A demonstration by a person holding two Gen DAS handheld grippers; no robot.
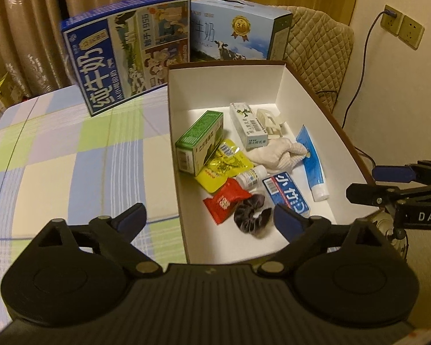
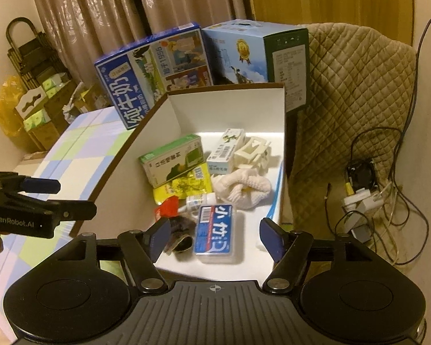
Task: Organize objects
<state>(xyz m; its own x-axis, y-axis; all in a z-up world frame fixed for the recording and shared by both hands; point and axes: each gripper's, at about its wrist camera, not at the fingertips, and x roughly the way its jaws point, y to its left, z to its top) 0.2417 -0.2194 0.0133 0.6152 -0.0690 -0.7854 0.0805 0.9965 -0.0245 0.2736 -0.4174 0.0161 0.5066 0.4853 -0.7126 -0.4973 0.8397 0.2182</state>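
The white box is sitting at the right edge of the checked table, its top open. Lying inside it are a green carton, a yellow pouch, a red packet, a dark scrunchie, a small white bottle, a blue packet, a blue tube, a white cloth, a narrow white carton and a cream clip. The left gripper is hovering over the box's near-left wall, tongs spread, holding nothing. The right gripper is hanging above the box's near edge, tongs likewise spread and empty. Two milk cartons are standing at the table's far edge behind the box.
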